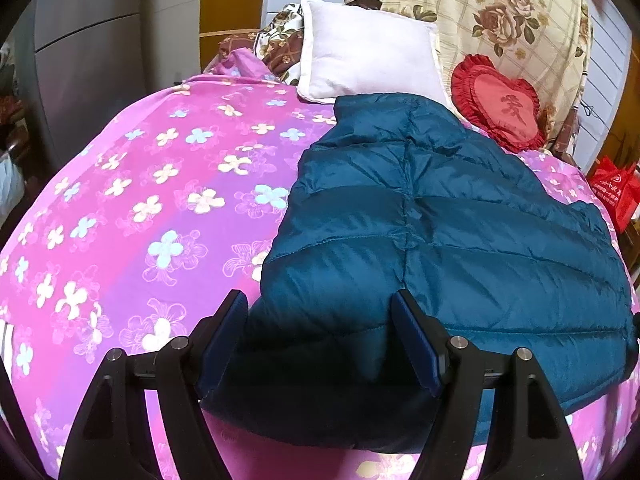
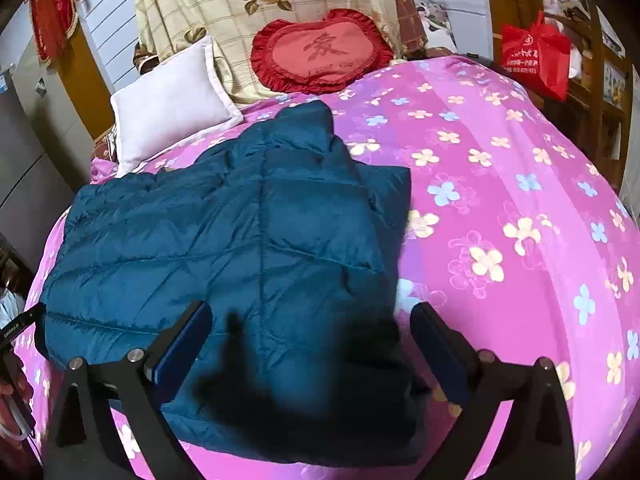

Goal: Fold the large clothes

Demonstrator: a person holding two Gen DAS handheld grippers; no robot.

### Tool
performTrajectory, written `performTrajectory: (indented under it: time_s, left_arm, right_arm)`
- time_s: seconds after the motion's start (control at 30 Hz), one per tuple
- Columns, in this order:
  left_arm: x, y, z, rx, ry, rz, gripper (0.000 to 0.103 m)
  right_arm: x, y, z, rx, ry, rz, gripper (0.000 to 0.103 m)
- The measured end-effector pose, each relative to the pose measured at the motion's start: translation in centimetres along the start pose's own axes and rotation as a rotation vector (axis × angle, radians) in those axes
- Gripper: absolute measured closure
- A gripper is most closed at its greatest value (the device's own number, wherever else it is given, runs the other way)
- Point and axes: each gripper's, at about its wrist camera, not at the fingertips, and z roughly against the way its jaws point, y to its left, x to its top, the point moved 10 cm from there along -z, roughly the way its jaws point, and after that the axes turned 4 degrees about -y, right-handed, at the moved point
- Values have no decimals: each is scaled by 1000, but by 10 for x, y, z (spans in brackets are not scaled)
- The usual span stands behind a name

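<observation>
A teal quilted down jacket [image 1: 448, 232] lies flat on the pink flowered bedspread [image 1: 132, 208], collar toward the pillows. My left gripper [image 1: 320, 312] is open, its jaws wide apart over the jacket's near left hem corner. In the right wrist view the jacket [image 2: 224, 232] lies left of centre on the bedspread [image 2: 500, 184]. My right gripper [image 2: 312, 320] is open over the jacket's near right hem corner, which lies in dark shadow. Neither gripper holds any cloth.
A white pillow [image 1: 368, 56] and a red heart cushion [image 1: 500, 108] lie at the head of the bed against a cream rose-print cover [image 1: 504, 16]. A red bag [image 2: 536, 52] hangs on wooden shelves at the right. A grey cabinet [image 1: 88, 48] stands left.
</observation>
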Motion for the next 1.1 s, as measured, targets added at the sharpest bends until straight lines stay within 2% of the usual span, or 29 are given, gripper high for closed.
performTrajectory:
  time_s: [0.67,1.0,1.1]
  left_arm:
    - [3,0,-12,-30,18,-20,50]
    - [4,4,-36,-193,101,113,49]
    - [3,7,-46,-240,136,187,44]
  right_arm:
    - [11,1,-14,-21,9,19,0]
    - [23,-20,-45,-25,69,-28,0]
    - [25,-20,-56,-3,90,-25,0]
